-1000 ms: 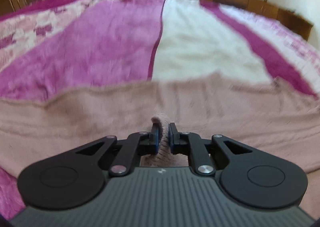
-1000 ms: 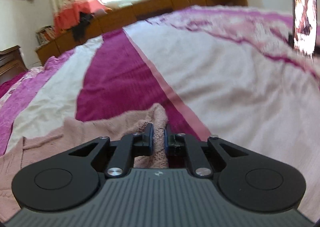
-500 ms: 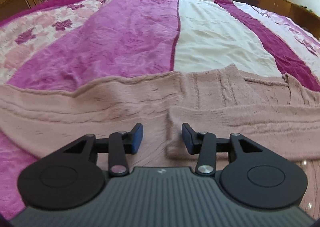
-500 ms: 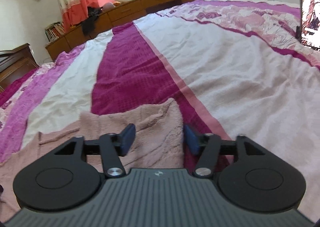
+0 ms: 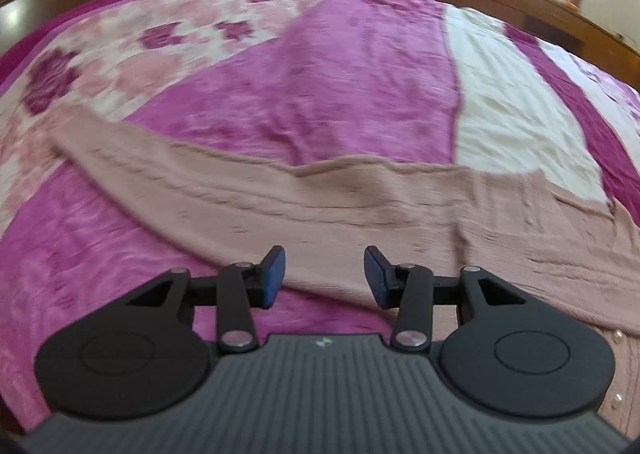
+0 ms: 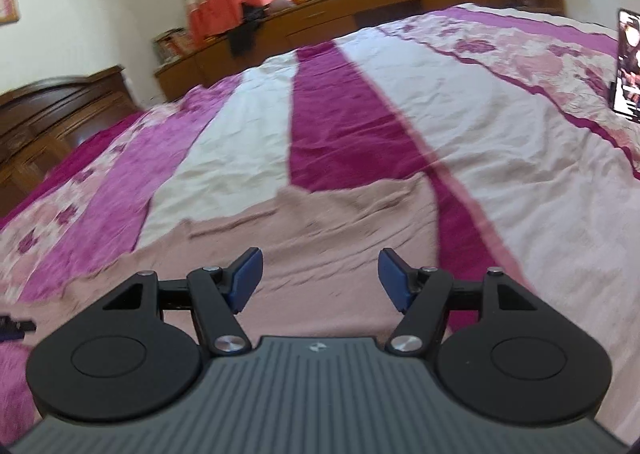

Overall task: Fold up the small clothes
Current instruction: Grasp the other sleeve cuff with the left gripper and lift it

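Both claws stood wide open and empty: your left gripper [image 5: 324,278] hung just above the near hem of the pink knitted cardigan [image 5: 360,205], your right gripper [image 6: 320,278] above the cloth [image 6: 332,238] at lower centre of its own view. From the left claw the garment ran across the frame, long axis side to side, one sleeve [image 5: 132,157] trailing toward the upper left (small pearl buttons [image 5: 618,334] showed at lower right). That sleeve lay on your left hand's side, so I judged the left claw nearer it. Counted: one cardigan, one striped bedspread [image 6: 360,125], two grippers.
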`<action>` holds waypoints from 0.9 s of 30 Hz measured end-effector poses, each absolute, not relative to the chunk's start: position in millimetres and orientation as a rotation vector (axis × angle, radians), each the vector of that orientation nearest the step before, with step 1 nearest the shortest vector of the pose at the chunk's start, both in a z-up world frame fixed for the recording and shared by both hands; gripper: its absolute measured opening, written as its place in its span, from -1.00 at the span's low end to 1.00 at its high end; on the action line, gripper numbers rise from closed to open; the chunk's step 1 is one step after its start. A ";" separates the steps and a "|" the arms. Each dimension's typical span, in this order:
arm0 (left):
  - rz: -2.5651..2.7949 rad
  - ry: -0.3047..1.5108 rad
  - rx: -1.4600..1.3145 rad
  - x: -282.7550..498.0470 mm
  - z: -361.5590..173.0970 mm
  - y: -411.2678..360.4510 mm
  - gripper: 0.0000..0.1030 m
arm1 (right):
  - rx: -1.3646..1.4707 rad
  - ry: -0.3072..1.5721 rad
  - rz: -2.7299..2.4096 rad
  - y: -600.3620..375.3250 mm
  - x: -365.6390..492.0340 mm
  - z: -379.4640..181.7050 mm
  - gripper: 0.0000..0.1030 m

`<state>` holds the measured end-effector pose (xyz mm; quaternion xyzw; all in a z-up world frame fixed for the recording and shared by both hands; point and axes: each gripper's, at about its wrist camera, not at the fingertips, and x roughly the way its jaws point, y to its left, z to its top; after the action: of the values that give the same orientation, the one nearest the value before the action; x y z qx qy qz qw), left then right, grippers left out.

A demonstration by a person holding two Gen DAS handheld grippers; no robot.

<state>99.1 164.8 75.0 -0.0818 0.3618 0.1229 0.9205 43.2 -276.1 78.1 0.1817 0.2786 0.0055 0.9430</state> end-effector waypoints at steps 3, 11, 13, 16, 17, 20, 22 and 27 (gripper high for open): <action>0.303 0.741 -0.204 92.9 77.2 187.0 -0.12 | 0.376 0.590 0.046 -260.6 33.1 77.0 0.38; 0.410 0.740 -0.283 89.7 74.1 238.5 -0.11 | 0.391 0.680 0.091 -226.8 15.5 56.6 0.38; 0.433 0.740 -0.331 91.7 70.1 252.7 -0.11 | 0.386 0.697 0.094 -219.6 13.3 50.5 0.38; 0.455 0.736 -0.414 94.6 63.6 271.9 -0.11 | 0.366 0.736 0.091 -211.2 11.7 40.4 0.38; 0.463 0.733 -0.444 96.1 61.2 278.8 -0.11 | 0.361 0.746 0.086 -208.9 11.4 37.1 0.38; 0.488 0.727 -0.499 101.9 55.1 291.8 -0.11 | 0.337 0.754 0.071 -203.5 10.7 30.4 0.38; 0.494 0.725 -0.532 107.9 50.3 299.0 -0.11 | 0.313 0.757 0.066 -200.4 10.4 28.2 0.38; 0.496 0.702 -0.620 119.3 41.3 314.6 -0.11 | 0.265 0.769 0.047 -193.8 13.0 22.0 0.41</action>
<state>119.3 314.6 41.3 -0.2958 0.3346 0.2364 0.8629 13.0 -193.8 22.0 0.1288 0.3740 0.0230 0.9182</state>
